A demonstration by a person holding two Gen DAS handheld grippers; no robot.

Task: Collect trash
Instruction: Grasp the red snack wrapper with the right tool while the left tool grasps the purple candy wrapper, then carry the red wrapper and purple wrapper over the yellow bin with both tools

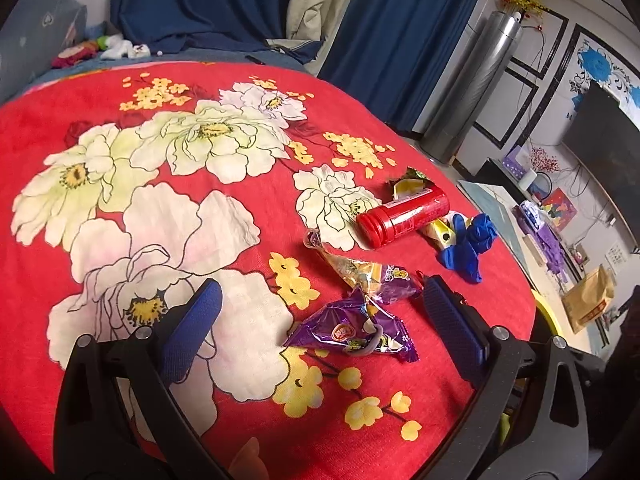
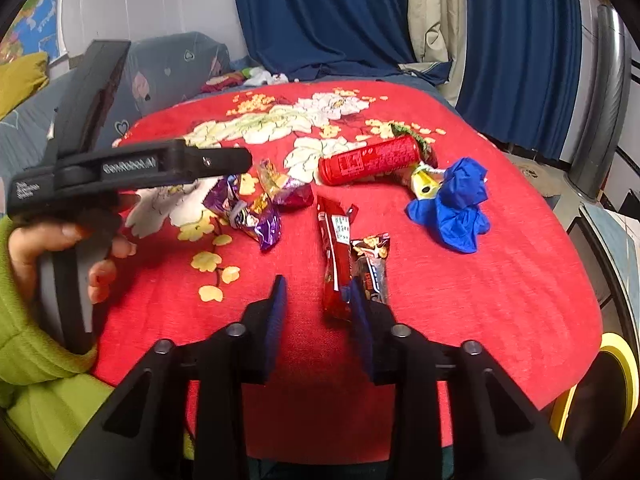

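Note:
Trash lies on a red flowered cloth. My left gripper is open, its fingers either side of a purple wrapper and a yellow-purple wrapper. Beyond lie a red tube and a crumpled blue glove. My right gripper is open above the cloth, with a red wrapper between its fingertips and a dark snack wrapper beside the right finger. The right wrist view also shows the purple wrappers, the tube, the glove and the left gripper body.
A yellow-rimmed bin stands off the cloth's right edge; it also shows in the left wrist view. Blue curtains hang behind. A sofa with cushions is at the back left. A TV stand with clutter is at the right.

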